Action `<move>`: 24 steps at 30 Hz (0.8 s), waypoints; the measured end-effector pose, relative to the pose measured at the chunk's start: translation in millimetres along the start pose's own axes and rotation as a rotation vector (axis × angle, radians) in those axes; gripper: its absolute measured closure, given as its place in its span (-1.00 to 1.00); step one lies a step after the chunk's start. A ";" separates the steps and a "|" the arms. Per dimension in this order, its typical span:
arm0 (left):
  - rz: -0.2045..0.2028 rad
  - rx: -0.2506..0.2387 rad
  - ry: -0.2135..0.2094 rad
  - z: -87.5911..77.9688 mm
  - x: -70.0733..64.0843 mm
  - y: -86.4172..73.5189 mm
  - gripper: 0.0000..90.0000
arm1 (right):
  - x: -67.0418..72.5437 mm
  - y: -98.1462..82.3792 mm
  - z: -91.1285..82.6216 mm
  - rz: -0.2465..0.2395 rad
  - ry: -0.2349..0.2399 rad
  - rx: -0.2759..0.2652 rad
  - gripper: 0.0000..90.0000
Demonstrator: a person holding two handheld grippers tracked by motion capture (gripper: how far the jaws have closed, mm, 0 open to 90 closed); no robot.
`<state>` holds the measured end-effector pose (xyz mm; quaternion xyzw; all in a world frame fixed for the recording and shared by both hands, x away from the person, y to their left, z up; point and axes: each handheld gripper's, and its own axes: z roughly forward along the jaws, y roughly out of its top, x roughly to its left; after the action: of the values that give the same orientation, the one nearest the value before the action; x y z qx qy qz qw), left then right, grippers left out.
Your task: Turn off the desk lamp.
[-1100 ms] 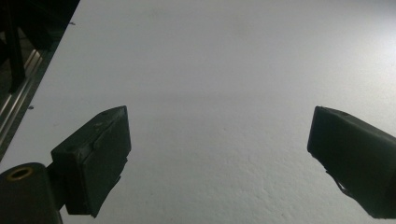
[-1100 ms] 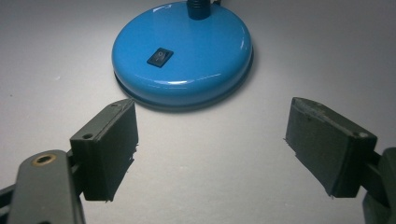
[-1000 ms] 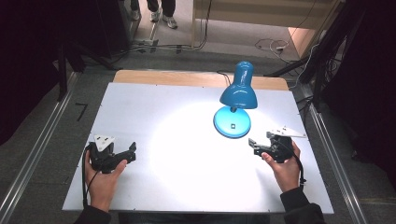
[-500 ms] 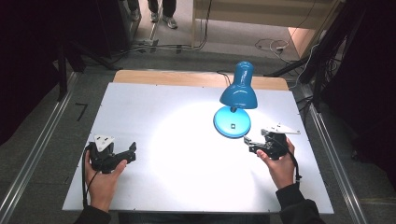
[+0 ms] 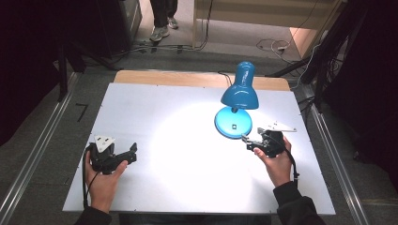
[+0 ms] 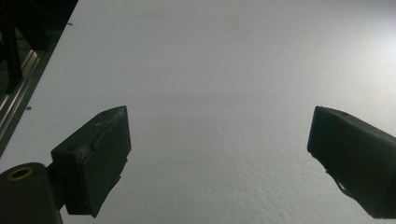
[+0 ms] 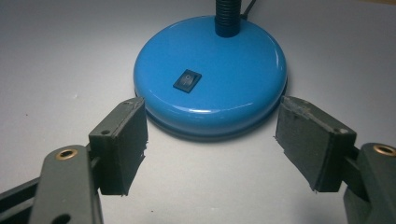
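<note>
A blue desk lamp [image 5: 237, 101] stands lit toward the far right of the white table [image 5: 155, 108]. The right gripper [image 5: 249, 142] sits just beside the lamp's round base [image 7: 210, 88] — jaws wide, having just been closing a little, either side of the near rim, not pressing it. The left gripper [image 5: 133, 151] rests well apart at the near left, jaws spread over bare tabletop.

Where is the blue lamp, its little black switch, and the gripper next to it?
blue lamp [image 5: 240, 93], high view, on its shade.
black switch [image 7: 187, 80], right gripper view, on the middle of the rocker on the round base.
right gripper [image 7: 211, 135], right gripper view, midway between its two fingertips.
</note>
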<state>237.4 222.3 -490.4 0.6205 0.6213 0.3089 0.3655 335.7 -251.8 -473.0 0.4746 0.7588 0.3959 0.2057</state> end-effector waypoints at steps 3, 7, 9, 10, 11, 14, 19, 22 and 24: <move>0.000 0.001 -0.001 0.0 0.1 -0.1 -0.85 | 0.8 1.0 2.3 0.000 0.000 0.001 -0.45; 0.000 0.000 -0.002 -0.2 0.1 0.1 -0.85 | 1.6 2.1 4.8 -0.005 0.002 0.001 -0.42; 0.000 0.000 -0.003 -0.2 0.2 0.0 -0.85 | 2.9 3.4 7.1 -0.006 0.003 0.000 -0.38; 0.000 0.000 -0.003 -0.1 0.2 0.0 -0.85 | 3.3 3.8 7.9 -0.005 0.004 0.002 -0.38; -0.001 0.000 -0.003 -0.1 0.2 0.0 -0.85 | 3.3 3.8 7.9 -0.005 0.004 0.002 -0.38; -0.001 -0.001 -0.003 -0.3 0.2 0.1 -0.85 | 4.3 4.8 10.8 -0.009 0.005 0.001 -0.34; -0.001 -0.001 -0.005 -0.3 0.3 0.0 -0.85 | 5.6 5.6 14.7 -0.012 0.001 -0.008 -0.24; -0.001 0.000 -0.005 -0.2 0.3 0.0 -0.85 | 5.5 6.7 18.0 -0.010 0.005 -0.008 -0.18; 0.000 0.000 -0.005 -0.3 0.2 0.1 -0.85 | 5.9 7.5 19.7 -0.007 0.009 -0.008 -0.16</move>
<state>237.2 222.5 -490.2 0.6211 0.6204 0.3073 0.3673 350.7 -236.8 -478.4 0.4696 0.7597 0.4001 0.2055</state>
